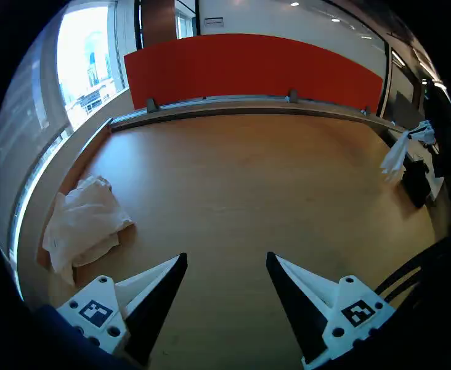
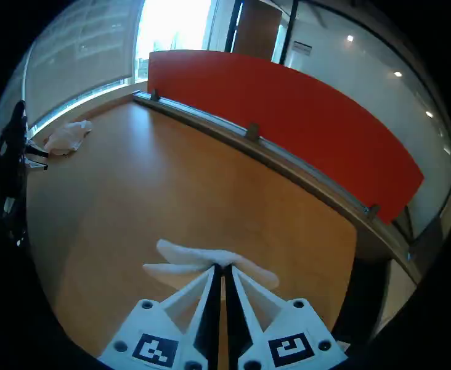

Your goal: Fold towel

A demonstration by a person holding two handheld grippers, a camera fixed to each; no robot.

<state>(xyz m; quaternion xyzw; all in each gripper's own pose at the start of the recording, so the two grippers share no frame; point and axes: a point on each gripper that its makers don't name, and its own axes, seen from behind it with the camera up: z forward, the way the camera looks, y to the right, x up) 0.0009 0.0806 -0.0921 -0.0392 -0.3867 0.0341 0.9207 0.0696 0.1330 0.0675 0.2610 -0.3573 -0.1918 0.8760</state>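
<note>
Two black-and-white square markers sit on the finger bases of the left gripper (image 1: 225, 255) at the bottom of the left gripper view, patterns rather than words; its jaws stand wide apart with bare wood between them, and the fingers aim level across the wooden table (image 1: 244, 185) toward the far edge; two more such markers sit on the right gripper (image 2: 223, 268) at the bottom of the right gripper view, whose jaws are pinched together on the white towel (image 2: 188, 254); the fingers tilt down toward the tabletop; the towel spreads crosswise just past the fingertips, its long axis running from centre-left to lower right of the frame; in the left gripper view it hangs at the right edge, long axis near upright, lower end leaning left, above the table; a crumpled pile of white cloth (image 1: 84, 222) lies at the left of that frame, near the table's side edge; beyond the table's far rail stands a red partition (image 1: 256, 68); a bright window (image 1: 84, 68) fills the upper left; a small wall sign (image 1: 214, 22) at the top is too small to read
</note>
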